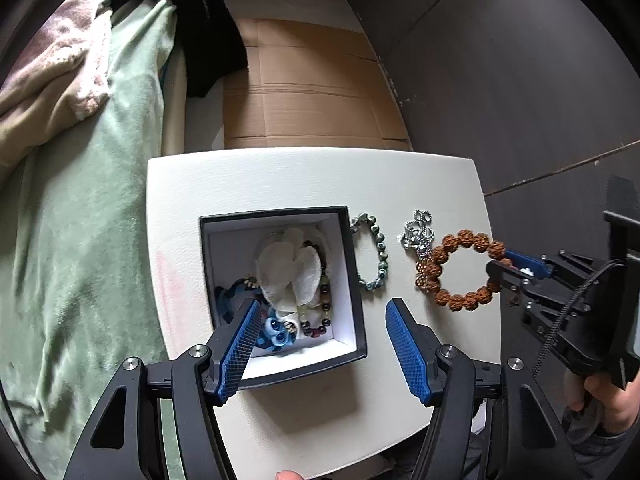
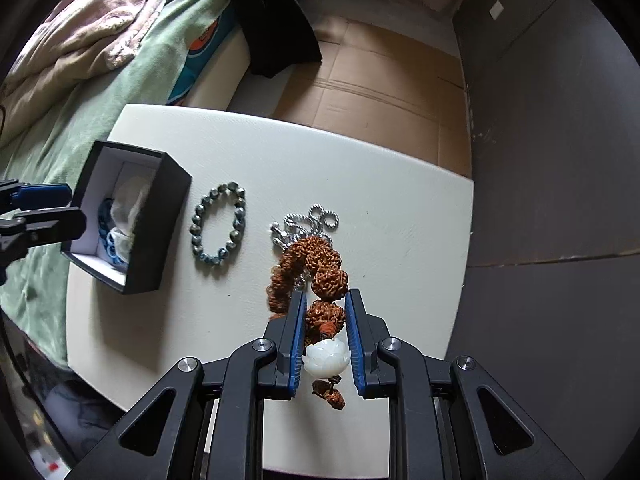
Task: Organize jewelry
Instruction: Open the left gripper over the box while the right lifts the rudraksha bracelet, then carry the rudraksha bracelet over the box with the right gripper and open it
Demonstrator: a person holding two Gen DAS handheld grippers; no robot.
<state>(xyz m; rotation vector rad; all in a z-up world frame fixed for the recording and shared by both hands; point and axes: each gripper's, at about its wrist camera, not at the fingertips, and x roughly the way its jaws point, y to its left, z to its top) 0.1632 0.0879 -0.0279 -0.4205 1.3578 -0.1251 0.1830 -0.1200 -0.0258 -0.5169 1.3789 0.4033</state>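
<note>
Done: several bracelets already inside black box [image 1: 356, 280] on table [image 1: 280, 176].
Right gripper [image 2: 324, 336]: clamped on brown bead bracelet [image 2: 316, 268], beside silver chain [image 2: 316, 216].
Left gripper [image 1: 320, 344]: spread wide, empty, above box.
Left: brown bracelet, green bracelet [image 2: 220, 228], chain, all outside the box.

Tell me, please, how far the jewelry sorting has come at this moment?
Partly done. The black box already holds several pieces, among them a dark bead bracelet. In hand: the right gripper has its jaws shut on the brown bead bracelet, which is over the table. Left on the table: the green bead bracelet and the silver chain. The left gripper is open.
</note>
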